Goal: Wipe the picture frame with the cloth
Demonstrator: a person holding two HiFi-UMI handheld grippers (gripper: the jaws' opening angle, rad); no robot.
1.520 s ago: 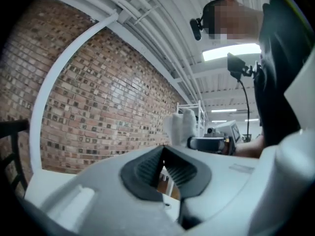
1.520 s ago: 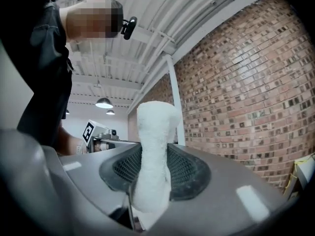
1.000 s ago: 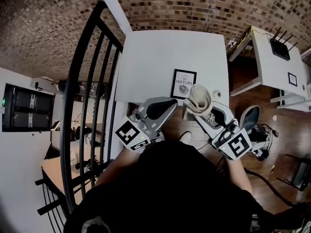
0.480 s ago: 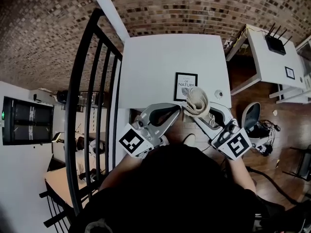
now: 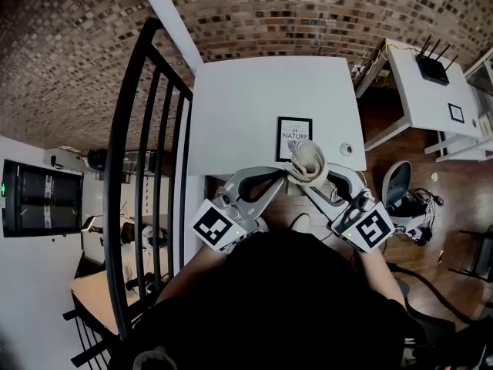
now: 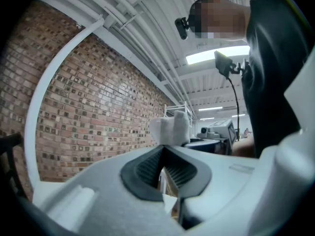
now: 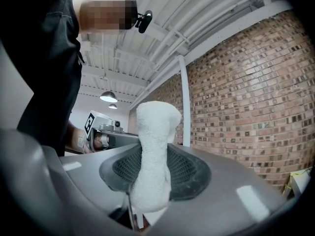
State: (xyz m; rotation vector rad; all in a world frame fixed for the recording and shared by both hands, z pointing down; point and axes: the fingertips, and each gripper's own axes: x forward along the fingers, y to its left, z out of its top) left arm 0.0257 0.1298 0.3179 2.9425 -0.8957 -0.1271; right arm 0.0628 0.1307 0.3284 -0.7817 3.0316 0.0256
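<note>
A black picture frame (image 5: pixel 293 136) with a white leaf print lies on the white table (image 5: pixel 246 106), near its front edge. My right gripper (image 5: pixel 310 177) (image 7: pixel 155 170) is shut on a rolled beige cloth (image 5: pixel 306 161) (image 7: pixel 152 149), held just in front of the frame; the roll sticks up past the pads. My left gripper (image 5: pixel 283 174) (image 6: pixel 163 156) points right, its pads together with nothing between them. The cloth (image 6: pixel 170 129) shows just beyond its tips; whether they touch it is unclear.
A black railing (image 5: pixel 146 168) runs along the table's left side. A small round object (image 5: pixel 344 149) sits right of the frame. At the right stand a second white table (image 5: pixel 420 99) with a router (image 5: pixel 431 66) and a chair (image 5: pixel 397 187). The person's dark torso fills the bottom.
The two grippers have drawn closer together. The left gripper's tips have moved right, up to the cloth, and its jaws have narrowed. The cloth stays gripped in the right gripper.
</note>
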